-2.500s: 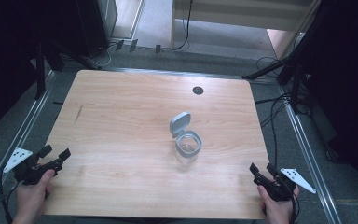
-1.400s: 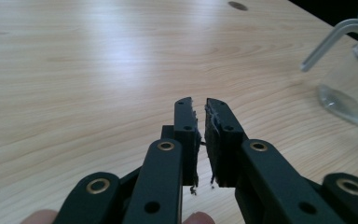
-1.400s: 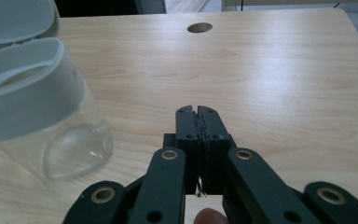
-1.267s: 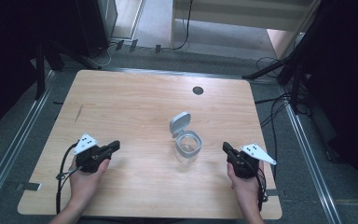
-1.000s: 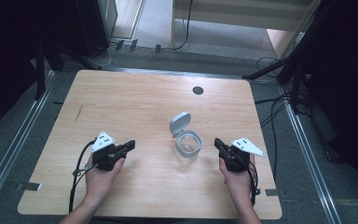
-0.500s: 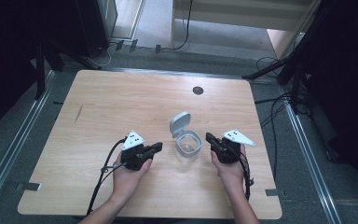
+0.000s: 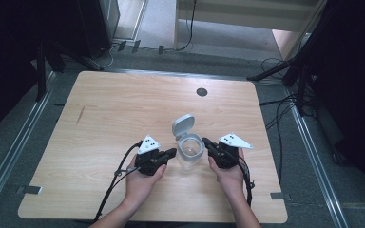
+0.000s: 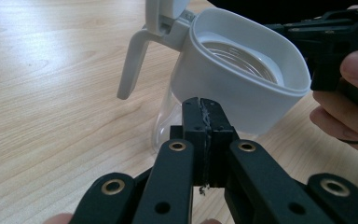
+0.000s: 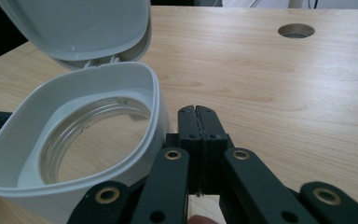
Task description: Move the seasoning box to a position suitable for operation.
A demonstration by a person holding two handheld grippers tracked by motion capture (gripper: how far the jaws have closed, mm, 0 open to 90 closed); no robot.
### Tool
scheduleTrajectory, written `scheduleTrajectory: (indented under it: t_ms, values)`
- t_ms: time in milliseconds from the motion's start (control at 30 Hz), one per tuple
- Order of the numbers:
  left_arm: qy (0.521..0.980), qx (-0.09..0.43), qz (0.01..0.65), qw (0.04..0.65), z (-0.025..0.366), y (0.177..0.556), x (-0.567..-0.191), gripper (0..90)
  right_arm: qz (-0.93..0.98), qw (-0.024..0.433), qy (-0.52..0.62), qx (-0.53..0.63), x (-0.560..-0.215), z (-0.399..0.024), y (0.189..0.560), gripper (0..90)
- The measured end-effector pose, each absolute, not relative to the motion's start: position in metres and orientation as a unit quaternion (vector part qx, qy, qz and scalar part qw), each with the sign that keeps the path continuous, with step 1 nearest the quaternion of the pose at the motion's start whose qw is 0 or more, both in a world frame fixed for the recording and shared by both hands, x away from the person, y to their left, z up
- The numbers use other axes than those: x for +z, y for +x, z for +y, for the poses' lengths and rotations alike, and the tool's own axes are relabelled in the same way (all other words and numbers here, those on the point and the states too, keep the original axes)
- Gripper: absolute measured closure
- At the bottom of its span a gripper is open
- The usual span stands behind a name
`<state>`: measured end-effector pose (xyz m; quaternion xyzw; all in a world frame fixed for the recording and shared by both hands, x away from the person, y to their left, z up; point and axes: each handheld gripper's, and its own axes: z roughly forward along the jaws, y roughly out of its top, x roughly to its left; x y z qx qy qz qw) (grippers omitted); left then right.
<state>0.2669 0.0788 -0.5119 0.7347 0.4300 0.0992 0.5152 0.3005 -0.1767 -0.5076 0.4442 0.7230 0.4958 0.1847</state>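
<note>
Dark curtains and stands ring a grey carpeted floor, with cables trailing at the right, and in the middle of the high view sits a pale wooden table [image 7: 100,123] with rounded corners and a round cable hole [image 7: 201,91] near its far edge. From above, a clear jar [image 7: 190,153] with a white collar stands toward the near middle of the table, its hinged flip lid [image 7: 182,126] thrown open and leaning away from the person. The left gripper [image 7: 170,153] comes in from the jar's left and the right gripper [image 7: 206,143] from its right, each tip just beside the collar, each held by a hand [image 7: 140,183] with a cable trailing back over the table; whether either tip touches the jar cannot be told from here. The left gripper view adds what the overhead one hides: its own jaws are pressed together with nothing between them, their tip just short of the white collar, the clear glass body showing beneath it and a white latch tab [image 8: 130,63] hanging down from the hinge side. Beyond the jar, fingers [image 8: 354,88] grip the other black tool. The right gripper view looks down into the collar's opening at the threaded glass rim [image 9: 95,135], the open lid above it; its jaws are likewise closed on nothing, just to the right of the collar's wall.
</note>
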Motion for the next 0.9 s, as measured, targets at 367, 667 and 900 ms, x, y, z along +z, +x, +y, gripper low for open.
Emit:
scheduleTrajectory:
  t_ms: [367, 667, 900]
  values:
    - [0.734, 0.115, 0.437, 0.507, 0.091, 0.261, -0.509, 89.9, 0.720, 0.190, 0.457, 0.486, -0.508, -0.156, 0.280, 90.0]
    - [0.730, 0.125, 0.447, 0.501, 0.114, 0.254, -0.511, 89.6, 0.711, 0.194, 0.476, 0.480, -0.506, -0.128, 0.261, 90.0]
    - [0.726, 0.130, 0.454, 0.500, 0.134, 0.246, -0.511, 89.7, 0.711, 0.183, 0.473, 0.487, -0.507, -0.109, 0.255, 90.0]
